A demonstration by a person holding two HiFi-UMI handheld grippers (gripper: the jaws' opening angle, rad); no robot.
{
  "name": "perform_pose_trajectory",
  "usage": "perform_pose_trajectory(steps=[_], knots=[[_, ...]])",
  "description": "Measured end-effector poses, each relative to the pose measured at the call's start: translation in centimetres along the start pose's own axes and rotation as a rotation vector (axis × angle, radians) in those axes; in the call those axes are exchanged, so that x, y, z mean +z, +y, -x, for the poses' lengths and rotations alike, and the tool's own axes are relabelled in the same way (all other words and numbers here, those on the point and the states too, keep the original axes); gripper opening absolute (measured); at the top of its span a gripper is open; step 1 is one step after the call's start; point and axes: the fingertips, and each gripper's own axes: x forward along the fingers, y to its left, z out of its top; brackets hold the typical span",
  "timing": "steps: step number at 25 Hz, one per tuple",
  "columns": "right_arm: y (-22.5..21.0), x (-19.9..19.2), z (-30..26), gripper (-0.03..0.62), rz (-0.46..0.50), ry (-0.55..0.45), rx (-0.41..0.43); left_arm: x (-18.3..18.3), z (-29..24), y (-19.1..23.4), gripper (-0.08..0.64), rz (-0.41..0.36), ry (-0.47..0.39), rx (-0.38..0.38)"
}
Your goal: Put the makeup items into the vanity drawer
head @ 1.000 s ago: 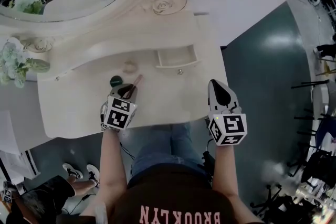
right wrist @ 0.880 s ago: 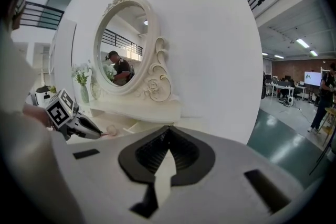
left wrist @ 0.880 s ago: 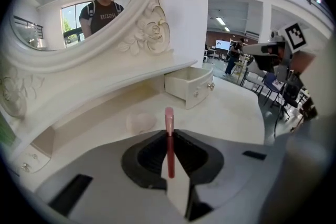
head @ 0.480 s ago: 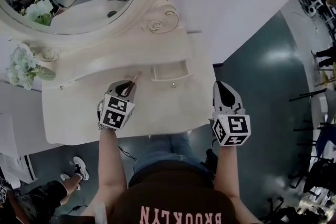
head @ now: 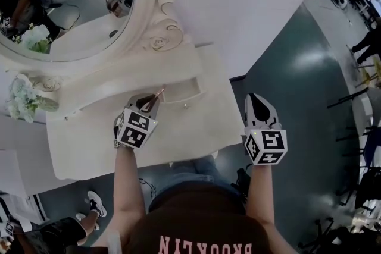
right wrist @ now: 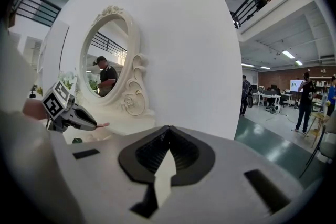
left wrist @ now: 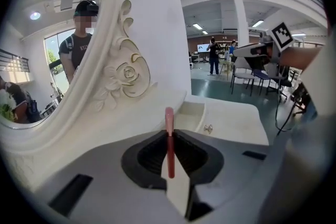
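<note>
Left gripper (head: 147, 106), jaws clamped on a thin pink makeup stick (left wrist: 169, 136), is the nearer one to the open drawer (head: 181, 92), which lies just ahead-right of the stick's forward-pointing tip; right gripper (head: 260, 111) closed, empty, well aside.

The word "BROOKLYN" stands in pale capitals on the person's dark shirt (head: 205, 245), seen upside down at the head view's bottom edge. Nothing else is legible.
</note>
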Motion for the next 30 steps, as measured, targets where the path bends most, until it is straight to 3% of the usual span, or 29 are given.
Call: perform_pose_trajectory(steps=[7,20,25,27,30], knots=[[-3.4,-0.6,0.5,-0.003,-0.031,0.006,-0.047,2.2,-2.9,-2.6,0.037,-0.107,0.036,-0.078],[-6.0,-1.4,0.5,-0.003,-0.054,0.025,-0.072,2.9,-7.5,-5.3,0.038,-0.352,0.115,-0.048],[-6.5,-1.5,0.8,-0.003,-0.060,0.024,-0.077,3.8,-7.9,-5.9,0.048,-0.313,0.082,-0.056],[-6.5,-1.4,0.8,-0.003,-0.064,0.023,-0.076,4.3,-7.8,-6.0,0.135,-0.285,0.062,-0.062],[-6.4,-1.4,0.8,-0.003,-0.068,0.021,-0.069,4.3,-7.5,-5.8,0.146,-0.284,0.061,-0.050]])
